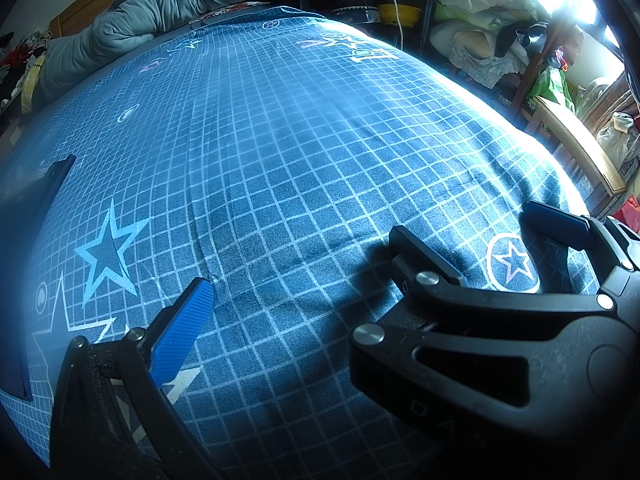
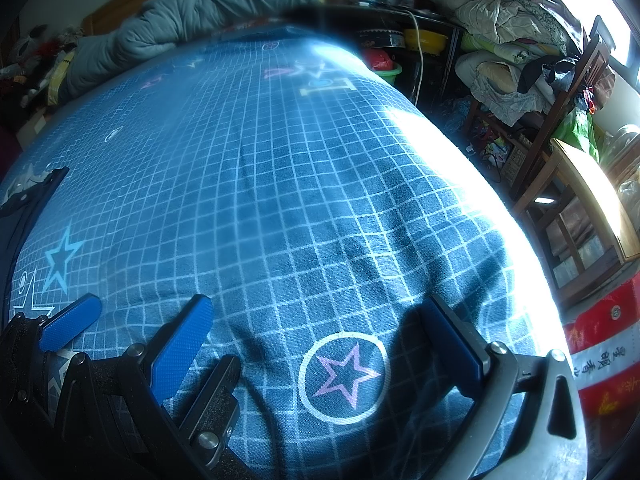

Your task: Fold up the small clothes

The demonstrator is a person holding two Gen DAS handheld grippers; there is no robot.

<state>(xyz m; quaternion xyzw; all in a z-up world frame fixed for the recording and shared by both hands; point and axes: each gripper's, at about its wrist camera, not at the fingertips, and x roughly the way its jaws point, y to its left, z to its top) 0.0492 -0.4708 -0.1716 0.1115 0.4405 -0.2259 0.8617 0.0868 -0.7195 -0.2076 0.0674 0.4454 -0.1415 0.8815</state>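
The right claw (image 2: 318, 300) is spread wide with nothing between its blue pads (image 2: 452, 340). It hangs low over the bed sheet (image 2: 304, 184), and a circled pink star (image 2: 344, 376) printed on the sheet lies in the gap between its fingers, toward 6 o'clock in its own view. The left claw (image 1: 316, 292) sits close beside it at 9 o'clock and is also spread and empty. One of its blue pads (image 1: 182, 332) shows in its own view, while its other finger is hidden behind the black body of the right claw, so the two tools overlap. The small dark garment (image 2: 32, 196), showing a patch of pale print, lies flat on the sheet at the 9 o'clock edge of both views, well apart from either claw and touched by neither. The blue sheet carries a white grid, stars and letters. A rumpled grey duvet (image 1: 160, 8) is bunched at the far end of the bed, toward 11 o'clock. Off the bed at 2 to 3 o'clock stand a wooden chair (image 2: 580, 184) and heaped bedding (image 2: 500, 12), with bright glare falling across that side.
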